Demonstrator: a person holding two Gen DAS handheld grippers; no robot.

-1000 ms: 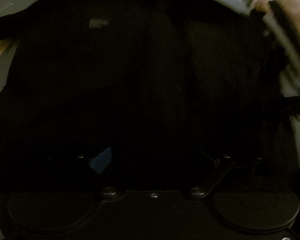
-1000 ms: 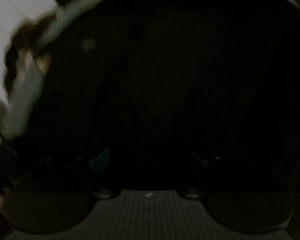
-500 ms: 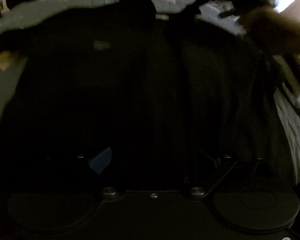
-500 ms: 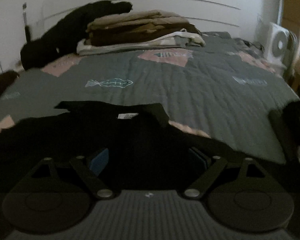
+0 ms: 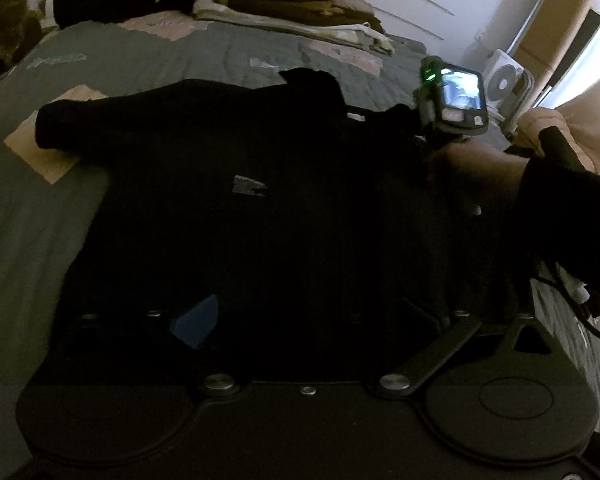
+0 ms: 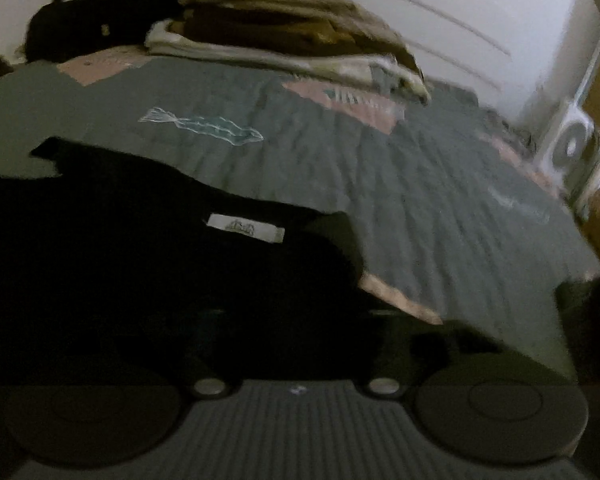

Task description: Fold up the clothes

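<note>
Writing first: white rectangular neck label (image 6: 246, 228) on the black long-sleeved top (image 5: 260, 208) carries small grey print, too blurred for us to read; we also see a pale grey chest logo (image 5: 249, 186), illegible. The top is soft, matte knit, lying flat and spread, one sleeve stretched out sideways, on the grey-green quilted bedspread (image 6: 420, 200), which has stitched ribbing, pink patches and a teal embroidered fish (image 6: 204, 126). Beyond the top's collar, toward the headboard, we see a pile of folded tan and brown clothes (image 6: 292, 28) with a dark heap beside it. Right of the top stands a white round-grilled fan (image 5: 504, 82).

Left gripper (image 5: 300, 320) sits low over the top's hem, one blue pad (image 5: 196, 320) visible; we cannot tell whether its fingers are apart or pinching. Right gripper (image 6: 296, 340) is at the top's shoulder; its jaws have just been closing, but the fingertips are lost in black, so we cannot tell whether fabric is pinched.
</note>
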